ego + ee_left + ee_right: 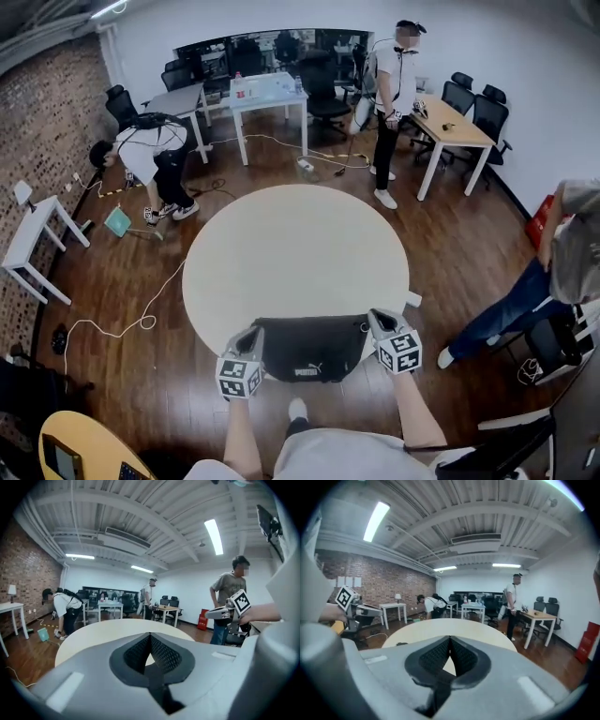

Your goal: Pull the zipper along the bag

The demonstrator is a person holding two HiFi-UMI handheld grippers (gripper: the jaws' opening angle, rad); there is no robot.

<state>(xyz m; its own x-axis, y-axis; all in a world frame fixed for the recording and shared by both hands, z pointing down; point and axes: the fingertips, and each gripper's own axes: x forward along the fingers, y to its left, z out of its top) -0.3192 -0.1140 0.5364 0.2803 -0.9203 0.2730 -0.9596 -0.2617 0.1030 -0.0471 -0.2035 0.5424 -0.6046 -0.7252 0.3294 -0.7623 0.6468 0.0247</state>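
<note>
Head view: black bag (309, 349) is laid at round table's (291, 253) near edge, flanked by left gripper (247, 337) and right gripper (380, 322) | Left gripper view: jaws are pressed together, nothing is held | Right gripper view: jaws are likewise closed, nothing is held

- The bag (309, 349), at the lower centre of the head view, has both ends covered by the left gripper (249, 337) and the right gripper (379, 322); its zipper is too small to make out.
- In both gripper views, the gripper's own grey body fills the lower frame and hides the near edge of the desk (93, 632) and the bag.
- A person (553, 272) at the right edge of the head view is cut off by the frame.
- A yellow tabletop (80, 448) at the lower left is cut off by the bottom edge.
- The small things on the far white desk (267, 92), upper centre, are too small to tell.
</note>
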